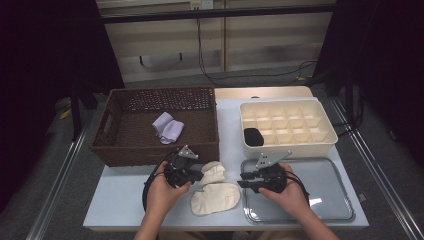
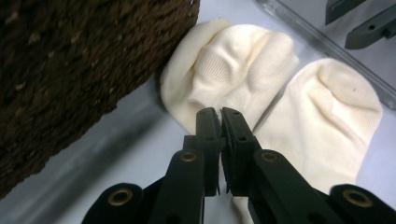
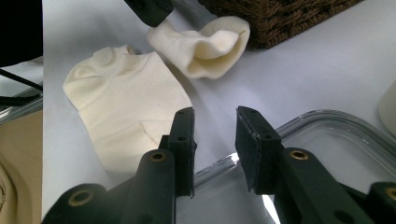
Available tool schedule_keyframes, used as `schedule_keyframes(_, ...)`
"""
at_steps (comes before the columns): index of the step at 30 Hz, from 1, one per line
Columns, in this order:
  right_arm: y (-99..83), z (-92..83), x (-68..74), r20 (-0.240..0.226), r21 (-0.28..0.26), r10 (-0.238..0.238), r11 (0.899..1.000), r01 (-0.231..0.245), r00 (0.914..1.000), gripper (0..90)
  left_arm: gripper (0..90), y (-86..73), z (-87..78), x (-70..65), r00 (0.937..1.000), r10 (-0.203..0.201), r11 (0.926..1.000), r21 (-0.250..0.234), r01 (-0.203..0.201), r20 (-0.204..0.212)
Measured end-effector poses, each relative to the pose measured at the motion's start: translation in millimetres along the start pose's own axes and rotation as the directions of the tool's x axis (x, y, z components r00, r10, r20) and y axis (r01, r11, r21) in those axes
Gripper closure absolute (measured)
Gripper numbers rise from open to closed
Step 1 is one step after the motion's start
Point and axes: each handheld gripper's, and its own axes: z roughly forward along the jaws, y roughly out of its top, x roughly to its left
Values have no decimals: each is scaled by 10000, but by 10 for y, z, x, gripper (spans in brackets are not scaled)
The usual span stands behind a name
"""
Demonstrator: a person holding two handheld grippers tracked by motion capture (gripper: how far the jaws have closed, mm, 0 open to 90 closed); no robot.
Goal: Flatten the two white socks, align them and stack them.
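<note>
Two cream socks lie on the white table in front of the wicker basket (image 1: 155, 150). The crumpled sock (image 1: 214, 172) (image 2: 233, 65) (image 3: 205, 46) rests against the basket wall. The flat sock (image 1: 216, 198) (image 2: 327, 121) (image 3: 121, 102) lies just nearer to me. My left gripper (image 1: 200, 175) (image 2: 219, 114) has its jaws pressed together on the near edge of the crumpled sock. My right gripper (image 1: 245, 181) (image 3: 215, 116) stands partly open over the left rim of the clear tray (image 1: 320, 185) (image 3: 327, 149), with nothing between its jaws.
A pair of pale purple socks (image 1: 167, 127) lies inside the basket. A white divided box (image 1: 287, 145) stands behind the tray, with a black item (image 1: 253, 136) in its front left compartment. The table edge (image 1: 120, 220) runs close to the person's forearms.
</note>
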Motion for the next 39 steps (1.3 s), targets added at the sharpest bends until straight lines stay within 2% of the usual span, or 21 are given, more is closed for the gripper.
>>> schedule_keyframes(5,-3,1,-8,44,28,3,10000,-3,10000,669,844,-46,-27,46,9997,-231,9997,-99,230,-108)
schedule_keyframes(8,-7,4,-12,38,30,18,10000,-18,10000,669,819,-50,-54,67,9983,-377,9991,-223,367,-439)
schedule_keyframes(9,-6,4,-12,46,15,22,10000,-22,10000,668,822,-49,-67,81,9978,-422,9990,-131,416,-513)
schedule_keyframes(10,-5,3,-10,40,-5,32,10000,-32,10000,666,827,-52,-70,89,9973,-576,9981,-253,565,-451)
schedule_keyframes(11,-2,1,-8,47,12,8,10000,-8,10000,666,829,-52,-76,106,9978,-554,9982,-249,545,-364)
schedule_keyframes(13,0,1,-6,43,18,-36,10000,36,10000,666,848,-53,-57,114,9972,-601,9981,-137,595,-452)
schedule_keyframes(14,0,1,-6,44,2,-24,10000,24,10000,666,849,-54,-47,121,9974,-659,9977,-196,654,-285)
schedule_keyframes(16,-1,0,-7,46,4,-19,10000,19,10000,666,840,-50,-42,115,9971,-708,9971,-317,698,-291)
schedule_keyframes(19,-1,-8,-13,87,10,-28,10000,28,10000,665,743,-19,-38,100,9935,-1117,9918,-643,1101,-206)
schedule_keyframes(20,-1,-9,-13,85,9,-14,10000,14,10000,665,717,-6,-35,86,9915,-1284,9896,-673,1268,-210)
schedule_keyframes(22,-1,-9,-13,100,7,-30,10000,30,9999,665,697,19,-24,66,9910,-1315,9895,-640,1296,-266)
schedule_keyframes(24,0,-7,-7,129,39,-69,10000,68,9999,665,637,44,17,37,9865,-1610,9846,-738,1584,-305)
schedule_keyframes(25,0,-5,-5,105,47,-47,10000,47,9999,664,616,54,43,31,9860,-1638,9844,-700,1614,-303)
schedule_keyframes(27,-1,3,2,63,60,-85,9999,85,9999,664,560,61,125,13,9863,-1560,9863,-626,1525,-537)
schedule_keyframes(28,-1,7,8,64,58,-75,10000,74,10000,663,528,60,169,14,9886,-1438,9889,-432,1418,-456)
schedule_keyframes(30,-1,11,16,34,93,-115,9999,115,9999,661,485,50,264,-7,9910,-1179,9927,-337,1159,-643)
schedule_keyframes(32,-1,13,16,15,103,-118,9999,118,9999,662,470,45,323,-15,9911,-1142,9934,-206,1131,-687)
schedule_keyframes(34,-2,12,11,34,93,-117,9999,117,9999,662,449,38,356,-34,9930,-756,9971,-190,742,-911)
schedule_keyframes(37,-3,8,7,20,55,-88,9999,88,10000,662,451,19,369,-88,9919,-398,9989,-288,366,-1205)
schedule_keyframes(39,-2,14,10,10,61,-73,10000,73,10000,662,545,-6,367,-123,9941,-363,9984,-474,316,-1026)
